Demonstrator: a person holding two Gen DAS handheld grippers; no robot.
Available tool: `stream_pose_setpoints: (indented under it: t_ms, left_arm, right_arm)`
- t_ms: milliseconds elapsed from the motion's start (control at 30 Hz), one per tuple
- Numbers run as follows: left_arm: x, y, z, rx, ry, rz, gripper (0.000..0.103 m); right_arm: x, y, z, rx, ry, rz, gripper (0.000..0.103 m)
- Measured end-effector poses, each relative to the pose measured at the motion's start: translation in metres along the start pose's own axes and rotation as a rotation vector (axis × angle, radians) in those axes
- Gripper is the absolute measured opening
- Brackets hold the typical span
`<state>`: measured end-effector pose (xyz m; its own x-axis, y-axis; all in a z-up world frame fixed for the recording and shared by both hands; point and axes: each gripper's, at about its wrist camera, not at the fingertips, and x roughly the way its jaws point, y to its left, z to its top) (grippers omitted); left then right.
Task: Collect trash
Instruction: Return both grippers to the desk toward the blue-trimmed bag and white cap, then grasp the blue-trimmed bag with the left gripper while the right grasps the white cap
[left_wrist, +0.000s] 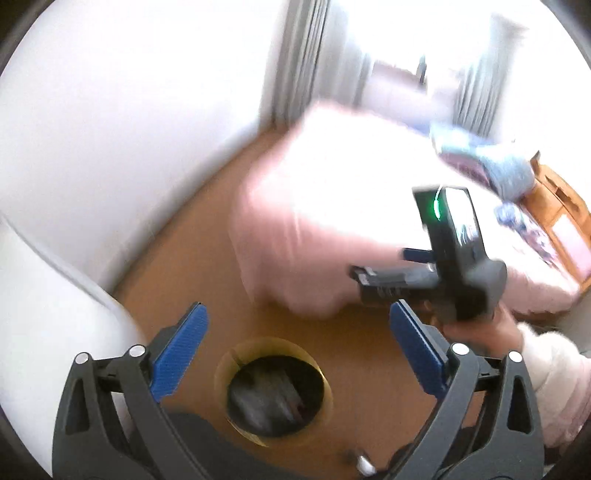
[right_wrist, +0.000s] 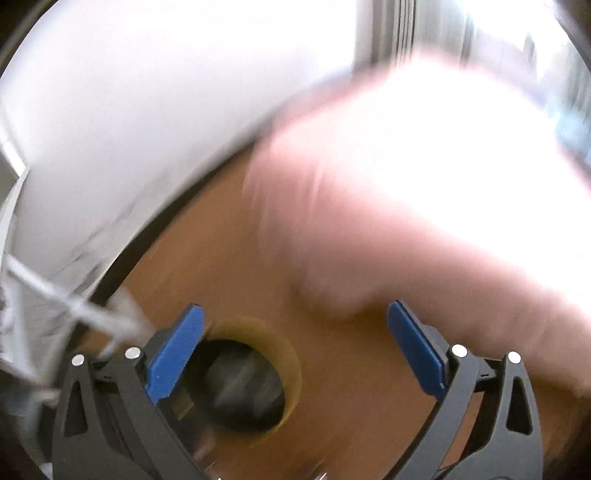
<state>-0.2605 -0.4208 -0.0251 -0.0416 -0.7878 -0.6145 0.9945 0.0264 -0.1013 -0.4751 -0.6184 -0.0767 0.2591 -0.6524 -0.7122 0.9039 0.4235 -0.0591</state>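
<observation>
Both tongs, left gripper (left_wrist: 298, 341) and right gripper (right_wrist: 295, 341), spread wide above the bin (left_wrist: 273, 387), its blurred contents possibly trash.

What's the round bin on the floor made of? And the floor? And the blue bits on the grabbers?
The bin looks like tan cardboard or thin wood with a dark liner inside, though blur leaves it open. The floor looks like smooth brown wood or laminate with a dull sheen. The blue pads look like ribbed rubber or plastic.
</observation>
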Motion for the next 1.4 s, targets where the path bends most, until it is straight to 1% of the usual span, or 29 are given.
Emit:
stream_pose_setpoints:
  t_ms: [33, 67, 100, 133, 167, 233, 267, 300, 333, 400, 433, 467, 533, 600, 633, 700, 767, 800, 833, 900, 967, 1033, 1100, 1133, 1167, 1200, 1300, 1333, 1400]
  left_arm:
    - [-0.024, 0.005, 0.007, 0.02, -0.067, 0.049, 0.097]
    - [-0.046, 0.015, 0.014, 0.025, -0.12, 0.127, 0.097]
    - [-0.061, 0.029, 0.017, 0.009, -0.131, 0.201, 0.097]
    - [-0.07, 0.044, 0.017, -0.016, -0.12, 0.259, 0.097]
    - [-0.08, 0.066, 0.014, -0.064, -0.094, 0.329, 0.097]
    - [-0.1, 0.106, 0.0, -0.169, -0.071, 0.443, 0.097]
    - [-0.116, 0.128, -0.014, -0.23, -0.071, 0.494, 0.097]
    - [-0.133, 0.148, -0.028, -0.284, -0.07, 0.54, 0.097]
    - [-0.147, 0.164, -0.04, -0.326, -0.068, 0.583, 0.097]
    - [-0.182, 0.201, -0.072, -0.419, -0.046, 0.717, 0.097]
    - [-0.196, 0.215, -0.085, -0.456, -0.033, 0.777, 0.097]
    - [-0.213, 0.231, -0.101, -0.5, -0.015, 0.85, 0.097]
    - [-0.237, 0.258, -0.124, -0.57, 0.024, 0.958, 0.097]
    - [-0.262, 0.279, -0.145, -0.628, 0.06, 1.044, 0.097]
    - [-0.273, 0.288, -0.153, -0.646, 0.073, 1.065, 0.097]
    - [-0.287, 0.301, -0.165, -0.675, 0.106, 1.09, 0.097]
    - [-0.289, 0.311, -0.169, -0.686, 0.132, 1.074, 0.097]
    - [-0.293, 0.31, -0.173, -0.685, 0.148, 1.063, 0.097]
    - [-0.294, 0.316, -0.174, -0.681, 0.163, 1.053, 0.097]
    - [-0.296, 0.325, -0.178, -0.662, 0.194, 1.032, 0.097]
    - [-0.3, 0.327, -0.178, -0.642, 0.205, 1.034, 0.097]
    - [-0.301, 0.327, -0.181, -0.633, 0.216, 1.027, 0.097]
    - [-0.304, 0.335, -0.183, -0.638, 0.227, 1.011, 0.097]
    - [-0.304, 0.338, -0.183, -0.644, 0.232, 1.005, 0.097]
    - [-0.304, 0.342, -0.182, -0.649, 0.236, 1.002, 0.097]
    - [-0.305, 0.347, -0.183, -0.651, 0.242, 0.991, 0.097]
    - [-0.302, 0.359, -0.182, -0.661, 0.248, 0.954, 0.097]
    - [-0.301, 0.362, -0.181, -0.668, 0.242, 0.937, 0.097]
    - [-0.298, 0.372, -0.18, -0.687, 0.228, 0.893, 0.097]
  right_arm:
    - [-0.021, 0.007, 0.006, -0.046, -0.114, -0.054, 0.097]
    - [-0.037, 0.014, 0.009, -0.09, -0.213, -0.096, 0.096]
    - [-0.049, 0.023, 0.008, -0.127, -0.282, -0.114, 0.096]
    - [-0.048, 0.03, 0.006, -0.151, -0.286, -0.093, 0.097]
    - [-0.038, 0.036, 0.004, -0.166, -0.221, -0.054, 0.096]
    - [0.001, 0.047, -0.003, -0.185, 0.033, 0.048, 0.096]
    - [0.009, 0.049, -0.006, -0.179, 0.076, 0.058, 0.096]
    - [0.01, 0.052, -0.007, -0.18, 0.076, 0.058, 0.096]
    - [0.006, 0.057, -0.004, -0.196, 0.055, 0.046, 0.096]
    - [-0.005, 0.068, 0.008, -0.21, -0.009, 0.008, 0.096]
    - [-0.013, 0.077, 0.017, -0.195, -0.047, 0.007, 0.096]
    - [-0.022, 0.089, 0.027, -0.171, -0.083, 0.04, 0.096]
    - [-0.039, 0.122, 0.042, -0.143, -0.14, 0.153, 0.096]
    - [-0.053, 0.166, 0.055, -0.161, -0.157, 0.304, 0.096]
    - [-0.061, 0.199, 0.061, -0.204, -0.15, 0.389, 0.096]
    - [-0.079, 0.269, 0.064, -0.336, -0.131, 0.544, 0.096]
    - [-0.099, 0.32, 0.061, -0.451, -0.134, 0.674, 0.096]
    - [-0.111, 0.35, 0.058, -0.515, -0.132, 0.758, 0.096]
    - [-0.124, 0.382, 0.054, -0.583, -0.12, 0.866, 0.096]
    - [-0.145, 0.43, 0.044, -0.69, -0.096, 1.016, 0.096]
    - [-0.164, 0.479, 0.029, -0.818, -0.084, 1.069, 0.088]
    - [-0.173, 0.522, 0.014, -0.934, -0.059, 1.119, 0.076]
    - [-0.173, 0.551, 0.003, -1.011, -0.02, 1.157, 0.072]
    - [-0.169, 0.566, 0.001, -1.045, -0.009, 1.159, 0.07]
    - [-0.169, 0.579, -0.004, -1.073, -0.002, 1.158, 0.069]
    - [-0.168, 0.589, -0.009, -1.086, 0.004, 1.157, 0.066]
    - [-0.162, 0.611, -0.013, -1.12, 0.043, 1.163, 0.052]
    - [-0.161, 0.617, -0.015, -1.138, 0.058, 1.162, 0.05]
    - [-0.161, 0.623, -0.021, -1.176, 0.063, 1.153, 0.049]
